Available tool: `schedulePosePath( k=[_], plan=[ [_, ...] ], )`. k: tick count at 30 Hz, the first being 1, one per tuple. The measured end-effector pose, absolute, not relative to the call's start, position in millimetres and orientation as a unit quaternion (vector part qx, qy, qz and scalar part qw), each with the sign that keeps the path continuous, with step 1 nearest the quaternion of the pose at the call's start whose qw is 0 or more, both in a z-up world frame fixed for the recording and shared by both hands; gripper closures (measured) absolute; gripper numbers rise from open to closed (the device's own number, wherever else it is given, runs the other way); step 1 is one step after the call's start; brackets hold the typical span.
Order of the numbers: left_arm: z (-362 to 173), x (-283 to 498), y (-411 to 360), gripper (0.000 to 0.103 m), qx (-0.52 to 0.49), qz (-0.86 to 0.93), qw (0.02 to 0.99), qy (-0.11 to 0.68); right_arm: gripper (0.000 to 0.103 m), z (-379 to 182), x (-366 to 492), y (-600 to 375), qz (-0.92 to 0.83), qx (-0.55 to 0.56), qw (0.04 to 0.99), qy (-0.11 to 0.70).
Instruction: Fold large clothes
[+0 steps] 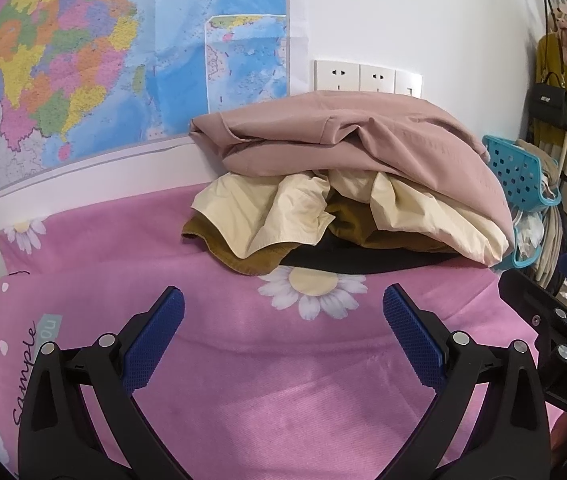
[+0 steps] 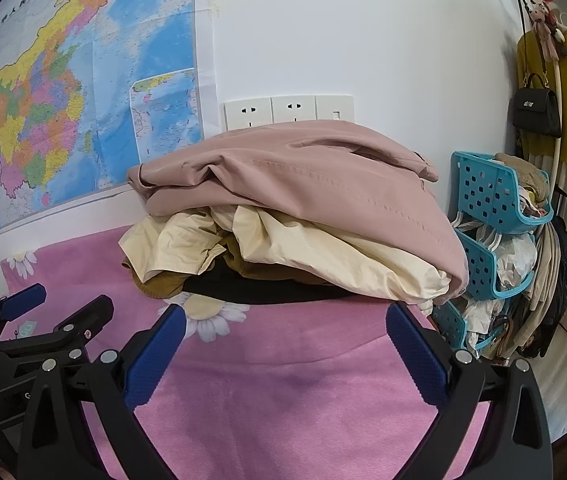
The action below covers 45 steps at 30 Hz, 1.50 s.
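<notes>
While both grippers hang spread wide and empty, the clothes pile [image 1: 347,184] sits just ahead on the pink sheet [image 1: 283,380].
Left gripper [image 1: 283,328] and right gripper [image 2: 285,340] hover side by side, a dusty-pink garment [image 2: 303,176] topping cream, brown and black layers beyond their tips.

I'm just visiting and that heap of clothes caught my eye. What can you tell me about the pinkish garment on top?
The dusty-pink garment is a large piece of smooth woven cloth with stitched seams, loosely folded and rumpled. It lies on top of the pile, resting on a crumpled cream garment, with brown and black pieces beneath. The pile sits on the pink daisy-print sheet, by the wall under the sockets. Neither gripper touches it.
</notes>
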<state>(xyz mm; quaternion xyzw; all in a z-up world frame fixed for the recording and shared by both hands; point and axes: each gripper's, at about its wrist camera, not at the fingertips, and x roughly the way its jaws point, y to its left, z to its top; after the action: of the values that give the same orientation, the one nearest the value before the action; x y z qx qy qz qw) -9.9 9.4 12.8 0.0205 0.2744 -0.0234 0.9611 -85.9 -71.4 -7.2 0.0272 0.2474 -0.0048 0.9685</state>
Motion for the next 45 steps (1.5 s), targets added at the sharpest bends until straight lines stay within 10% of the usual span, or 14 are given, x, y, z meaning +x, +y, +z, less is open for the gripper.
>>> schedulePosePath(
  k=[45],
  plan=[
    [17.4,8.9,13.1,0.005,0.003,-0.026,0.96,0.28,0.006,3.4,-62.5,-65.8,0.003,0.002,0.971,0.24]
  ],
)
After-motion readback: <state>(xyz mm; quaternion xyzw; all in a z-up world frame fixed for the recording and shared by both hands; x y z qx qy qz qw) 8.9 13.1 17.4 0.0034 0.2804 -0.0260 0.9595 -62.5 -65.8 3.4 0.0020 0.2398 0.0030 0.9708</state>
